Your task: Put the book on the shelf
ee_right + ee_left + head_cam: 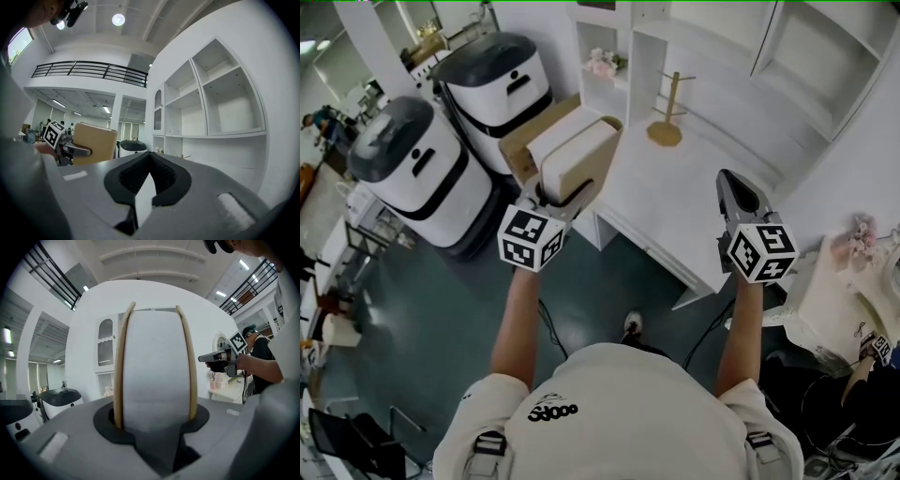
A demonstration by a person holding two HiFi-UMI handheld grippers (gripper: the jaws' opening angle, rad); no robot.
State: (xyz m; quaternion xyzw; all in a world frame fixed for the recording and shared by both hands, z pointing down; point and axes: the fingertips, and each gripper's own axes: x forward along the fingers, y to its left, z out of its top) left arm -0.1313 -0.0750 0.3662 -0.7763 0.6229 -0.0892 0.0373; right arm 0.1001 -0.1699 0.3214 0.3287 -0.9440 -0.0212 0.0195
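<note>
Book (pixel 572 150) in tan covers stands upright, clamped between the jaws of the left gripper (pixel 565 192), near the edge of a white desk (pixel 675 202). The right gripper (pixel 733 180), jaws pressed together on nothing, faces the white shelf (pixel 211 108).

Head view was evenly, softly lit, without hard shadows. White desk top (pixel 675 197) was near washed out; dark teal floor (pixel 422 309) was dim. Barrel distortion bent white wall shelf unit (pixel 806 56) at frame edge. Both gripper views were fisheye circles with black corners. Round ceiling lamp (pixel 118 19) and ceiling strip light (pixel 243 264) glared overhead. Thick tan-covered book (pixel 152 366) was soft, too close to lens; near foreground was blurred.
</note>
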